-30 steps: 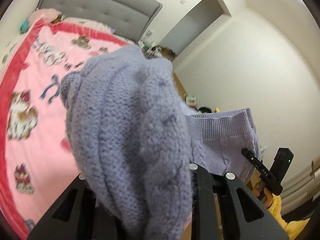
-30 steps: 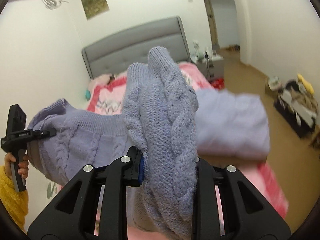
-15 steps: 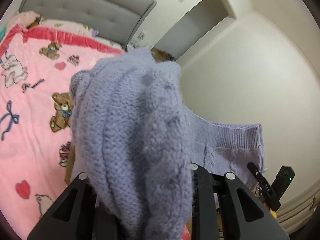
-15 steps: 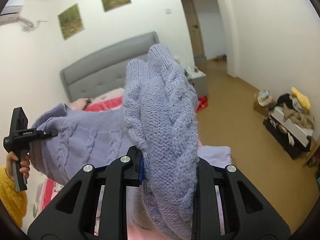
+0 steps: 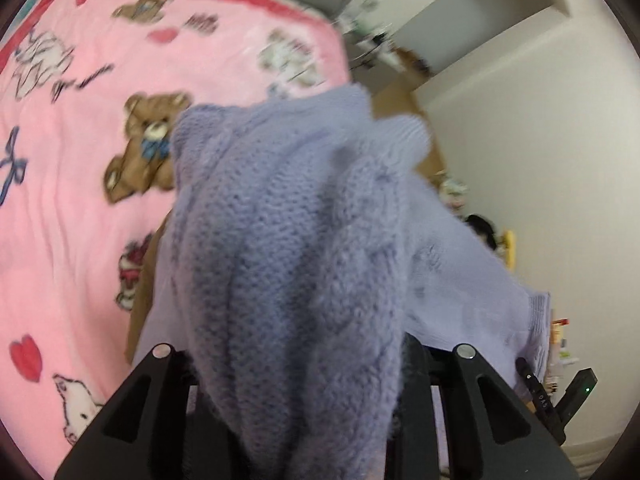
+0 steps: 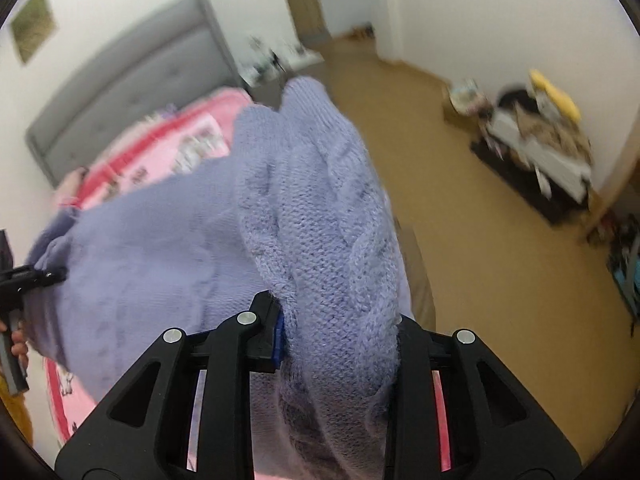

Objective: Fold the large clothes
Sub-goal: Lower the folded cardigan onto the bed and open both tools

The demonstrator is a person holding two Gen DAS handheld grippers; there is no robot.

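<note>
Sweater (image 5: pixel 288 264), lilac cable knit, hangs bunched over the bed (image 5: pixel 80 184) near its floor-side edge, not yet laid flat; no finished fold shows, so most of the folding looks still ahead. Left tongs (image 5: pixel 304 360) and right tongs (image 6: pixel 340 332) each grip a thick wad of it, jaws just eased a little wider.

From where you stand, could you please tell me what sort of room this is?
Most likely a bedroom: a grey tufted headboard, a pink teddy-bear blanket spread over the bed, and framed pictures on the wall.
</note>
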